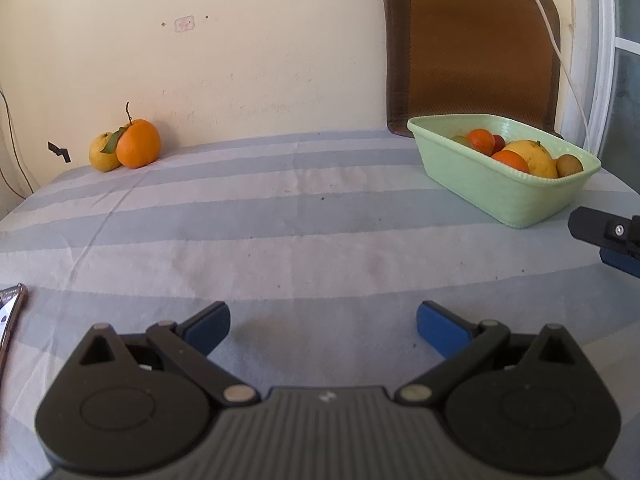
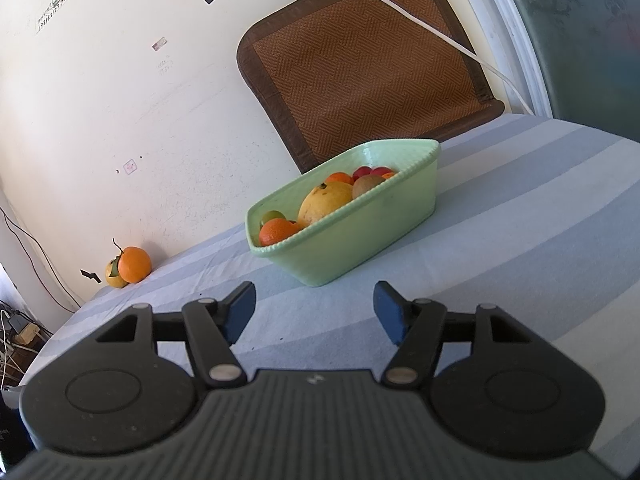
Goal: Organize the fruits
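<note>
A pale green basket stands at the right of the striped table and holds several fruits: oranges, a large yellow fruit, a kiwi and small red ones. It also shows in the right wrist view. An orange with a leaf and a yellow fruit lie together by the wall at the far left, also in the right wrist view. My left gripper is open and empty over the near table. My right gripper is open and empty, just short of the basket.
A brown woven mat leans on the wall behind the basket, with a white cable across it. A phone edge lies at the left table edge. The right gripper's tip shows at the right of the left wrist view.
</note>
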The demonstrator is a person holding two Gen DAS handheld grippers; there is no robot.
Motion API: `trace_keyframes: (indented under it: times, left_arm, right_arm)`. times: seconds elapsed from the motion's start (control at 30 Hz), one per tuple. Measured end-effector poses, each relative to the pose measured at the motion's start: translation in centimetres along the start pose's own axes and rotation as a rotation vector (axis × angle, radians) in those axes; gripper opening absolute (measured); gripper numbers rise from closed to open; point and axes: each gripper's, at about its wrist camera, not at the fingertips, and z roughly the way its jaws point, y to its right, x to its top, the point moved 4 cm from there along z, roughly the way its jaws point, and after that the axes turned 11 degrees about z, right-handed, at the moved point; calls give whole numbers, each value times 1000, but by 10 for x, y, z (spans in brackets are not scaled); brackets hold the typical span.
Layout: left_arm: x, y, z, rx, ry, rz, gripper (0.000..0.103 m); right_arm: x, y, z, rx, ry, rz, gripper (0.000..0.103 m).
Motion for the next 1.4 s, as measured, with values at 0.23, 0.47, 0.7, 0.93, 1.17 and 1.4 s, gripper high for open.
trace_keyframes:
  times: [0.23, 0.47, 0.7, 0.93, 1.17, 1.4]
  left_arm:
    - [-2, 0, -2, 19, -2, 13, 103]
    - [-2, 2, -4, 36, 8, 39, 103]
    - [-2, -1, -3, 28, 2, 28, 103]
    - [-2, 0, -3, 33, 0, 34, 103]
    - [-2, 0, -3, 34, 1, 36, 103]
    - [-2, 0, -3, 35, 1, 37, 103]
  right_arm:
    - [0, 0, 0, 0, 0, 0, 68]
    - [0, 0, 0, 0, 0, 0, 68]
    - [0, 0, 0, 0, 0, 0, 68]
    - [0, 0, 0, -1, -1, -2, 68]
    - [0, -1, 0, -1, -1, -2, 68]
    - [-1, -1, 0, -2, -4, -5, 68]
